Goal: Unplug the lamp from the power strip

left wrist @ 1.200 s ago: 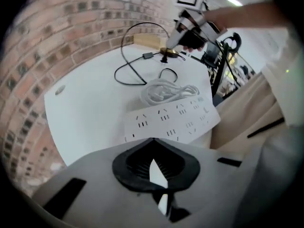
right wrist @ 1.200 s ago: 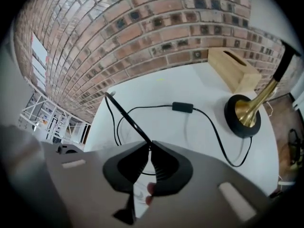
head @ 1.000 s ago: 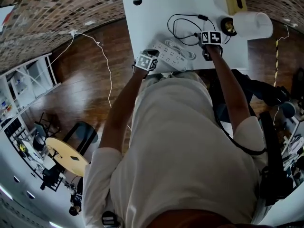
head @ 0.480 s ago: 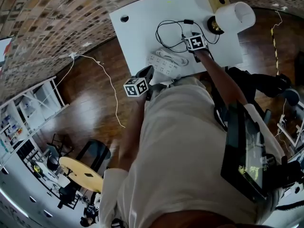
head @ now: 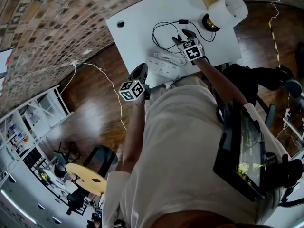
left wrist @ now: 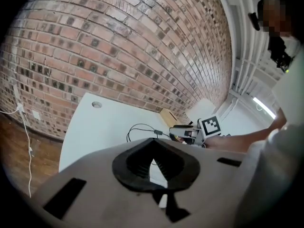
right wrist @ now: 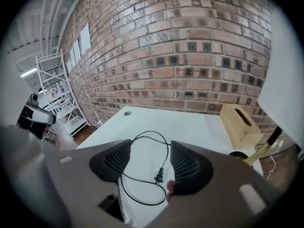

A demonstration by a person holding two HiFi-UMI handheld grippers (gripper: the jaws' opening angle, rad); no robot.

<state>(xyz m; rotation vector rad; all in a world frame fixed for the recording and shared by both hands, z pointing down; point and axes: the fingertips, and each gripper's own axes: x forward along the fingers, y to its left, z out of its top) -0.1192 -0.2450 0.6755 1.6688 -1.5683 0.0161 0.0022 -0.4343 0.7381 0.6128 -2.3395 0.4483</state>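
Lamp plug (right wrist: pixel 159 175) lies loose on the worktop (right wrist: pixel 199 125); right claw (right wrist: pixel 151 163) has just been opening, empty; left claw (left wrist: pixel 153 151) closed; lift clear of the cord (right wrist: pixel 168 151).

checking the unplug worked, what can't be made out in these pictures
Power strip sockets: too small in the head view; hidden in the left gripper view by the left hand-held gripper.
Lamp shade: cut off by the right edge of the right gripper view.
Table near edge: hidden by the person's torso in the head view.
Plug prongs: too small, right gripper view.
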